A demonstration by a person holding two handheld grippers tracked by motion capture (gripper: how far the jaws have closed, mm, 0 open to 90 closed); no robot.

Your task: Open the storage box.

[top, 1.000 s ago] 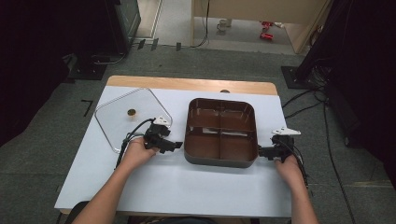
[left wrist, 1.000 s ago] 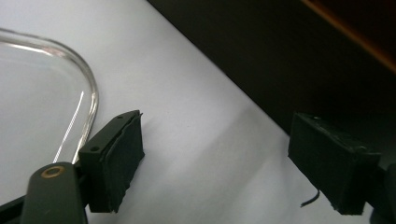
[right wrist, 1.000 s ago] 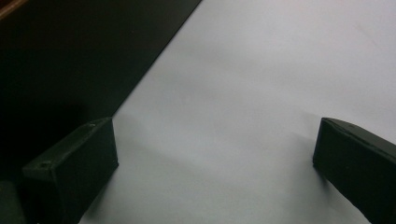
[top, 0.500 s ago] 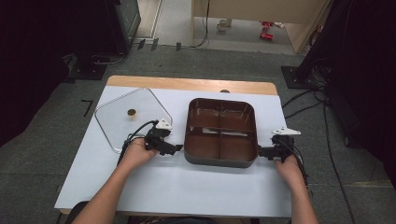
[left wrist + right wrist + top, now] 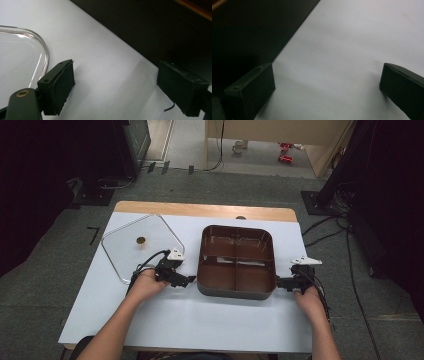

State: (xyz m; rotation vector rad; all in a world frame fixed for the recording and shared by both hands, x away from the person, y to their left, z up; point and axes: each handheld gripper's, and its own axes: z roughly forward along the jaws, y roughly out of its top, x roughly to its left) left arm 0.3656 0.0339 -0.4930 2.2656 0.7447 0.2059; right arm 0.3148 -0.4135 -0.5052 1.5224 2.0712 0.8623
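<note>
Two grippers flank the brown four-compartment tray [image 5: 236,261], which sits on the white table [image 5: 200,320]. No brand, label or writing can be read on anything. Nearly square, the tray has its slightly longer axis running toward the table's far wooden edge, open side up. Just left of the tray, the left gripper [image 5: 189,280] points at its wall, jaws apart with nothing between them, having just widened. Just right of the tray, the right gripper [image 5: 278,282] points at the opposite wall, jaws spread over bare table. Left of the tray lies a clear glass lid [image 5: 142,245].

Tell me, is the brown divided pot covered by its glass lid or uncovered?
Uncovered. The divided pot shows its bare compartments, and the glass lid lies flat on the table to its left.
</note>
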